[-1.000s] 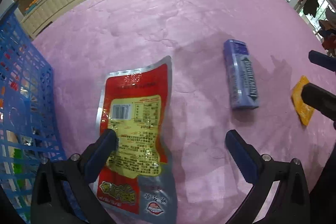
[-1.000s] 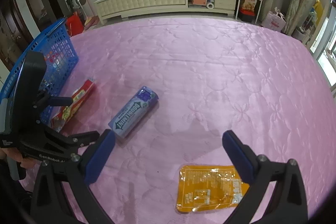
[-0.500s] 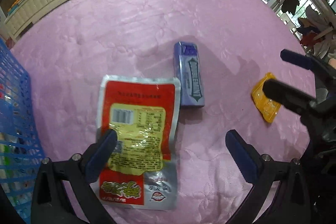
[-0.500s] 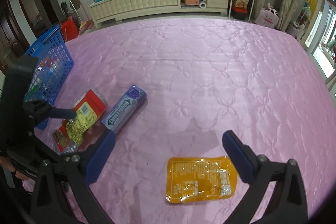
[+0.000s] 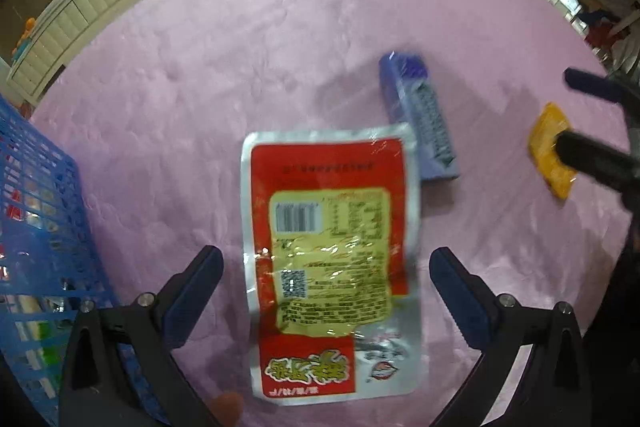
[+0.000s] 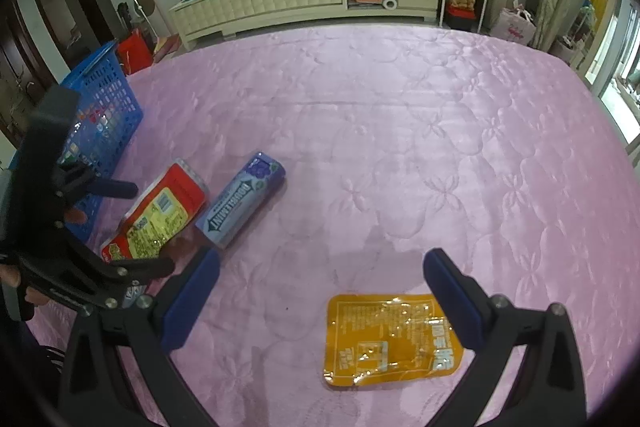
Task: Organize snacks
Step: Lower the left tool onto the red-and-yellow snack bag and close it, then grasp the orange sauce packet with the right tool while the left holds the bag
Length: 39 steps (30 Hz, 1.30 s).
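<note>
A red and silver snack pouch [image 5: 332, 259] lies flat on the pink quilt, between the open jaws of my left gripper [image 5: 326, 267]. It also shows in the right wrist view [image 6: 158, 213]. A purple gum pack [image 5: 420, 123] lies just beyond it, touching its far right corner, and shows in the right wrist view [image 6: 244, 201]. An orange pouch [image 6: 390, 337] lies between the open jaws of my right gripper [image 6: 320, 279]; it shows at the right in the left wrist view [image 5: 550, 149]. Both grippers are empty.
A blue plastic basket [image 5: 36, 227] with several snacks inside stands at the left, close to my left gripper; it also shows in the right wrist view [image 6: 104, 107]. The pink quilt [image 6: 400, 127] stretches far and right. A white cabinet [image 6: 280, 3] stands beyond it.
My left gripper has shifted so the red pouch now lies centred between its jaws instead of under the left finger. My right gripper has moved closer over the orange pouch.
</note>
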Motion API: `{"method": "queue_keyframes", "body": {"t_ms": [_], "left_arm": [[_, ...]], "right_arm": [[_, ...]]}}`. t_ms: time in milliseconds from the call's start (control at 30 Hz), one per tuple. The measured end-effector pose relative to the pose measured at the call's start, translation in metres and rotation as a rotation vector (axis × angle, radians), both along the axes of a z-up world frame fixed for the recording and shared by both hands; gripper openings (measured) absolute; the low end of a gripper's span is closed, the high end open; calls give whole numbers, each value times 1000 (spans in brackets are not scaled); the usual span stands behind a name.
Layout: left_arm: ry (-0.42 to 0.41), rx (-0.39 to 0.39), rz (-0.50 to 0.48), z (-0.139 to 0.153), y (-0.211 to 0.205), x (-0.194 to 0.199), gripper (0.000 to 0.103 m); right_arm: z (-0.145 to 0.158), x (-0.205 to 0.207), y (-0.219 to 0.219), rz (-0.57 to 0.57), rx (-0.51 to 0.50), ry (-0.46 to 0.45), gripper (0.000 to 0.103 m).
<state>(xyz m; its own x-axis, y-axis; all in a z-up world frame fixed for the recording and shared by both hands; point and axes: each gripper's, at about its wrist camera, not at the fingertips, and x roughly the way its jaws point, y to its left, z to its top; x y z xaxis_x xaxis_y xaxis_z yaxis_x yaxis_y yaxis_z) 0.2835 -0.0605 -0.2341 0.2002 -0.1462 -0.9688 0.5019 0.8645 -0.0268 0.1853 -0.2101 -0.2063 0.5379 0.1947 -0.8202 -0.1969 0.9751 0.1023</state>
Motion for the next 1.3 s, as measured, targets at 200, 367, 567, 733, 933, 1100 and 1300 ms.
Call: {"method": "queue_keyframes", "body": {"t_ms": [200,367,567,733,933,1100,1300], "left_arm": [[7,-7,15,-8,-2,9,103],[10,0,73,-3,1,16,73],[77,-138,168,2,23,24,40],[69,-148,201,4,31,12,39],[33,-109,191,12,13,-13,40],[19,-97,193,11,10,-16,40],[-17,-67,186,11,0,-24,41]], "right_arm": [[-2,0,-2,-14,-4,8,103],[0,-1,-1,-15,-13,5,103],[5,-5,3,-42,-20,7,103],[16,-8,-1,-85,-49,-10,103],[26,-4,-21,-153,-62,0,103],[12,4,-25,-151,-67,89,103],[-15,10,-25,-133,-46,183,103]]}}
